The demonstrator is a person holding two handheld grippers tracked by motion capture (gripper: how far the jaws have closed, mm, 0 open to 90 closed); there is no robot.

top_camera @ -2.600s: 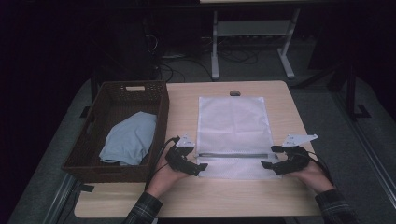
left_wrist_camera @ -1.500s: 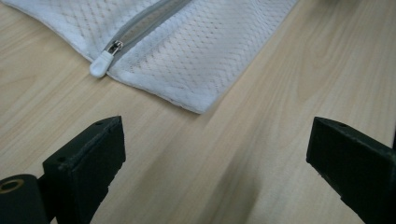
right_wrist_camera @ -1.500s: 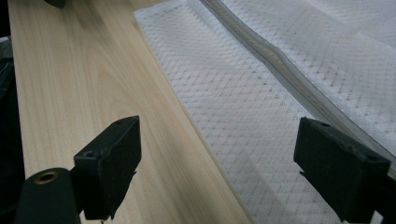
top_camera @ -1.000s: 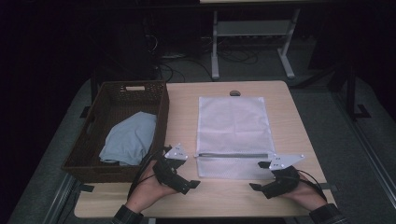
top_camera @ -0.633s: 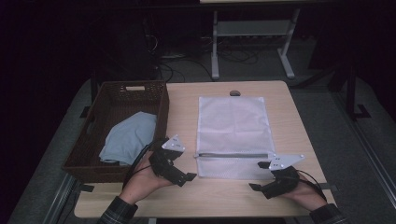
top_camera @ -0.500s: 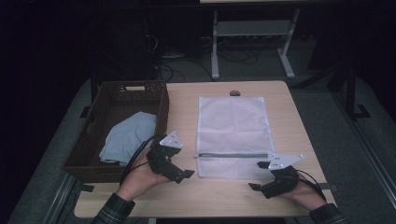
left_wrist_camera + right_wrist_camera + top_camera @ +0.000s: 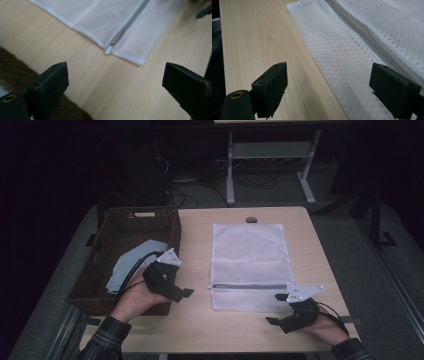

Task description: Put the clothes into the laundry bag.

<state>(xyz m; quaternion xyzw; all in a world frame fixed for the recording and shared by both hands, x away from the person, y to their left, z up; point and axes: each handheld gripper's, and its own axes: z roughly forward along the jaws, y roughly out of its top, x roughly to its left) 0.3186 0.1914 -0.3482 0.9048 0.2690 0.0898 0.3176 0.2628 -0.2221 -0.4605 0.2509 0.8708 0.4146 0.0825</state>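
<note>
Blue cloth in basket from above, mesh bag weave close up

A white mesh bag (zipped) lies beside a brown basket holding blue cloth.

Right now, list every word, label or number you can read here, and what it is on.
None can be read.
Pale tag on the basket's far rim: too small and blurred to tell whether it bears text.
Mesh bag, table, both grippers: no print visible.
</note>
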